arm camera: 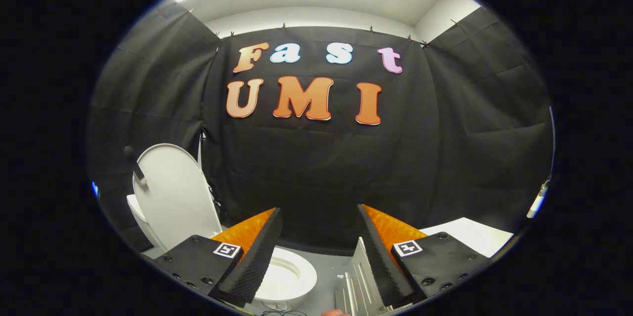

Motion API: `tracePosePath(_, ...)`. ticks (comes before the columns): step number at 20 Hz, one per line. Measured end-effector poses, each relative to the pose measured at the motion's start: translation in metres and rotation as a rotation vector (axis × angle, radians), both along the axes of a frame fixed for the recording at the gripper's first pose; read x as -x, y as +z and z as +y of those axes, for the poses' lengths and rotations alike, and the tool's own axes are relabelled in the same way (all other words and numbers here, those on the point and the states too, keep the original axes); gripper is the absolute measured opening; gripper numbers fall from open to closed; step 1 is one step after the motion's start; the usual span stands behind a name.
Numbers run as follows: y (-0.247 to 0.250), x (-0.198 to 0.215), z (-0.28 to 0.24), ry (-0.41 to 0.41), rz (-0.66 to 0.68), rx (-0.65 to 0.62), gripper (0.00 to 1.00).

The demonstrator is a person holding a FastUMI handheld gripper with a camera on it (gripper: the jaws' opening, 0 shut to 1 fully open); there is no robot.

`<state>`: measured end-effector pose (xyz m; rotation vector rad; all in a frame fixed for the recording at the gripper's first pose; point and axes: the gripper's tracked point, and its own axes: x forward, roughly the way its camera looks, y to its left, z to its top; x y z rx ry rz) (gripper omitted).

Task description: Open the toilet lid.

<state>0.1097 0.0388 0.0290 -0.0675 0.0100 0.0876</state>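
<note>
We see the gripper with jaws wide apart, holding nothing. The toilet lid stands upright, far left of the fingers, above the open toilet bowl.

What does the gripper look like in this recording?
The gripper has two black wedge-shaped jaws with ribbed foam pads facing inward and bright orange textured backing. Each sits on a black block with dark screws and a small square black-and-white marker.
</note>
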Motion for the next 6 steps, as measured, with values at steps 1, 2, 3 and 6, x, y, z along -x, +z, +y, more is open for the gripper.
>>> tracePosePath(1,-0.006,0.002,-0.007,-0.02,-0.002,0.009,0.96)
tracePosePath(2,-0.01,0.006,-0.011,-0.035,-0.006,0.011,0.96)
tracePosePath(3,-0.014,0.008,-0.013,-0.042,-0.006,0.006,0.96)
tracePosePath(6,-0.025,0.014,-0.019,-0.051,0.003,-0.016,0.96)
